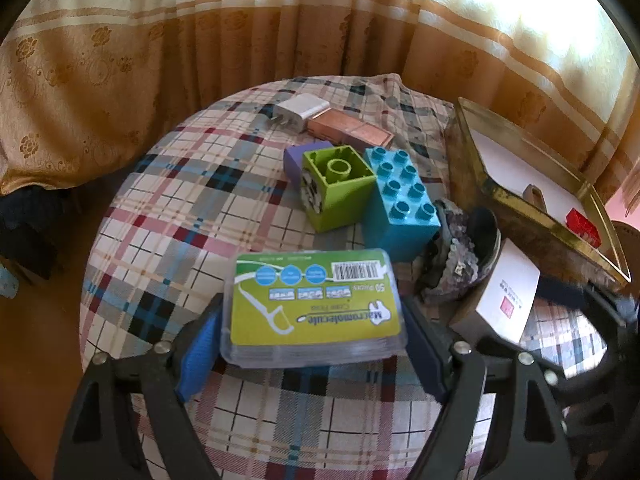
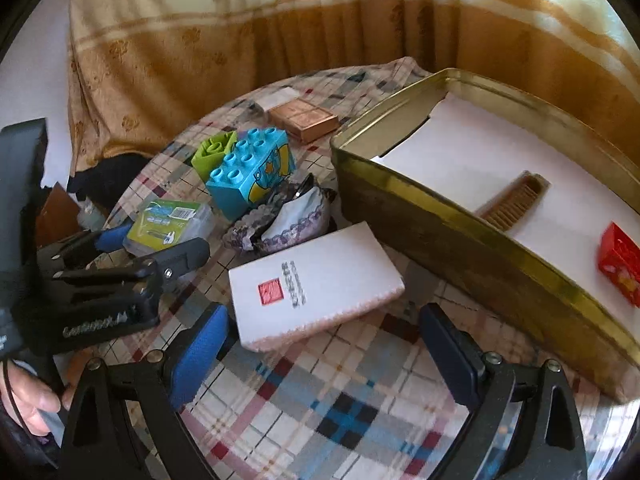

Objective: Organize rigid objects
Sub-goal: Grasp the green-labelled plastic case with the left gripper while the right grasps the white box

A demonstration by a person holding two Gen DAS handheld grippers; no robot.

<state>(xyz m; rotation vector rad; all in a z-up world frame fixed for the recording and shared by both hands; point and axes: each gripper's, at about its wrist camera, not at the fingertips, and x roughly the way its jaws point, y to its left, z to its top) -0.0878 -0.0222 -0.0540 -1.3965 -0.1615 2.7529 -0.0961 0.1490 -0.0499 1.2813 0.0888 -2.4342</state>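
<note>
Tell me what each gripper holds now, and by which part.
The left gripper clamps the floss pick box by its two short sides. The right gripper holds nothing.

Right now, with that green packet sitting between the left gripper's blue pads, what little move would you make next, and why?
Probably lift the floss pick box and carry it toward the open tin. The left gripper has both pads against its sides, so it looks gripped, and the tin already holds a comb and a red box.
</note>
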